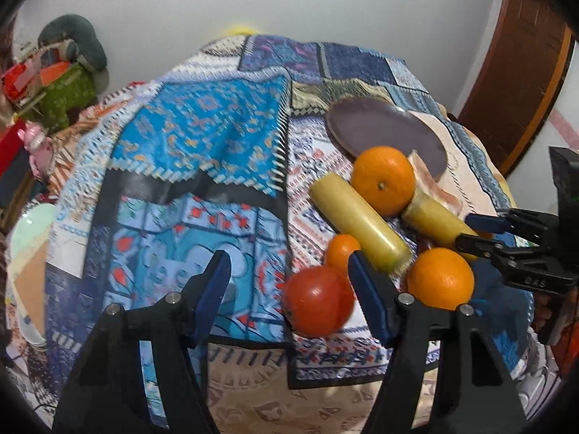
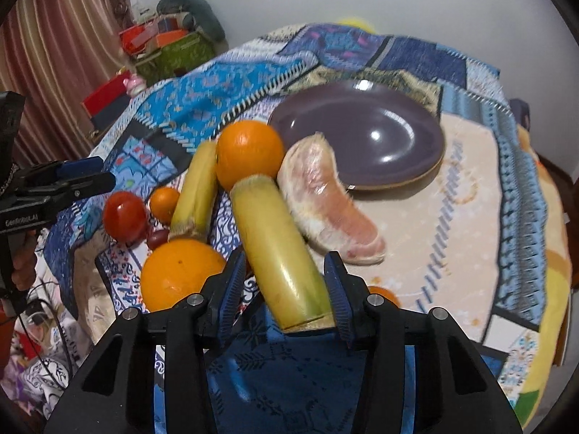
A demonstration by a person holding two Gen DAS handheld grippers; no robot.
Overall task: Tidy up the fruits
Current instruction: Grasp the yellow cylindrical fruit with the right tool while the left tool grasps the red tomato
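Note:
Fruit lies in a heap on a patterned cloth beside an empty purple plate (image 2: 362, 133) (image 1: 383, 130). My right gripper (image 2: 284, 285) is open, with its jaws on either side of the near end of a yellow sugarcane piece (image 2: 278, 249); contact is unclear. A second cane piece (image 2: 195, 191), two oranges (image 2: 249, 153) (image 2: 177, 275), a small orange (image 2: 164, 204), a red tomato (image 2: 125, 215) and a peeled pomelo segment (image 2: 322, 199) lie around it. My left gripper (image 1: 289, 278) is open and empty, above the tomato (image 1: 318, 300).
The cloth-covered round table (image 1: 202, 137) drops off at its near edge. A green box with clutter (image 2: 173, 50) and a curtain (image 2: 54, 54) stand at far left. A wooden door (image 1: 521, 72) is at right.

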